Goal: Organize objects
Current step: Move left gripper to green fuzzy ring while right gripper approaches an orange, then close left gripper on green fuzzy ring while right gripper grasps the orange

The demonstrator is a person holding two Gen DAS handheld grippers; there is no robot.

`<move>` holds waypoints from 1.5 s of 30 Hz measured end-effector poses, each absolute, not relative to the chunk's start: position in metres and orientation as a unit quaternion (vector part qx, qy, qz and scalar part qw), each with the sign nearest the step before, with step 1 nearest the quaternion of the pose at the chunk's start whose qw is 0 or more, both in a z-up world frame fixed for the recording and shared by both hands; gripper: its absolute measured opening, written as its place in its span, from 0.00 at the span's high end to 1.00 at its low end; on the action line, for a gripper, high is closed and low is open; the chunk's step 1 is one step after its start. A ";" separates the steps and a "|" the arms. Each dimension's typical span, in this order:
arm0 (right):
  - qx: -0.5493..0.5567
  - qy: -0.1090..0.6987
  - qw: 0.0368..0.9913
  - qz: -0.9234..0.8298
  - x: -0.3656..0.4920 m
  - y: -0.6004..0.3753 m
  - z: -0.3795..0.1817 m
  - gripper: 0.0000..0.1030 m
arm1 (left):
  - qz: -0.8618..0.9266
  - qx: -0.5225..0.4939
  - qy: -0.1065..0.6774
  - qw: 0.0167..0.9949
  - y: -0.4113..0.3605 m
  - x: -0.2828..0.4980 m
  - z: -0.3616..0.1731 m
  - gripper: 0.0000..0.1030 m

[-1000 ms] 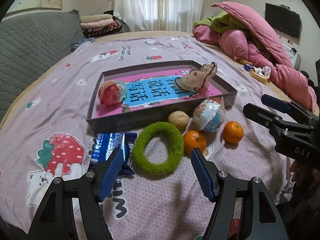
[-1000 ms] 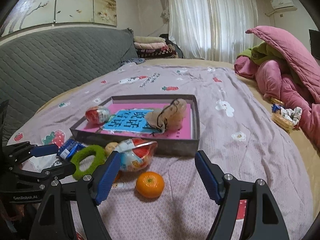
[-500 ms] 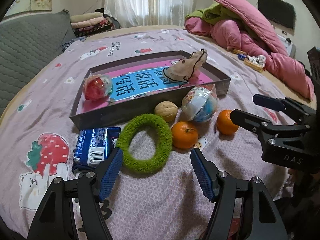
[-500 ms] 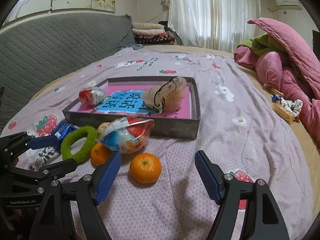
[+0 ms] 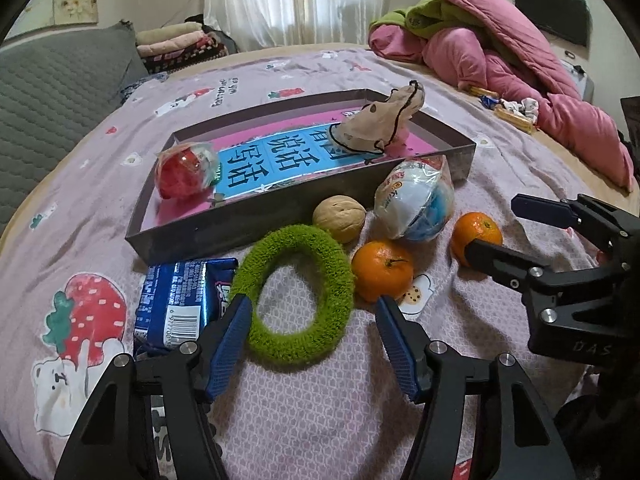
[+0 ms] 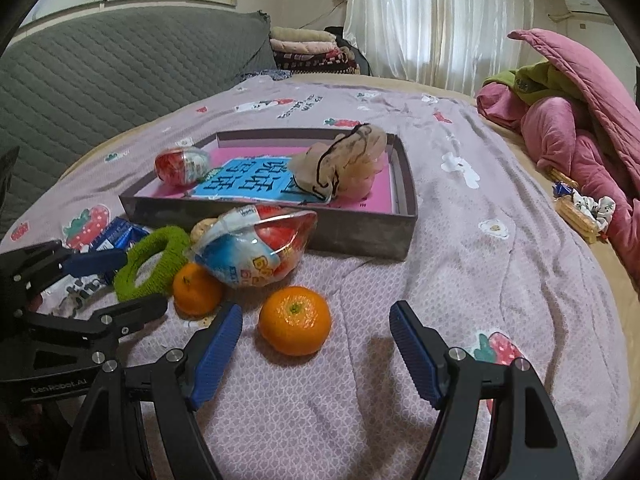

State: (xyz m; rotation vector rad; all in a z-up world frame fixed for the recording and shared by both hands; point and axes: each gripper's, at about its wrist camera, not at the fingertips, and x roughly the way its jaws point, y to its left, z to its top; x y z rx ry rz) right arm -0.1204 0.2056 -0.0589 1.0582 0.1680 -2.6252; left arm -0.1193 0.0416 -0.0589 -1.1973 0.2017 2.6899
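Two items already sitting in tray (image 5: 224, 236), mid-frame: red capsule (image 5: 186, 170) & tan pouch (image 5: 380, 124). Six still lying outside, below it, incl. green ring (image 5: 294, 292). Left gripper (image 5: 312, 320) closing round ring, not pinching yet; right gripper (image 6: 316, 328) hanging spread near tangerine (image 6: 295, 320).

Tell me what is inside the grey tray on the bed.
Inside the tray lie a red wrapped ball, a beige drawstring pouch and a pink sheet with a blue label. Whatever lies under the pouch and the ball is covered.
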 end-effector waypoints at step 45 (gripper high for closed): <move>0.324 0.047 0.166 -0.930 -0.116 0.211 -0.044 0.62 | 0.913 -0.384 0.005 0.135 0.035 -0.119 -0.039 0.85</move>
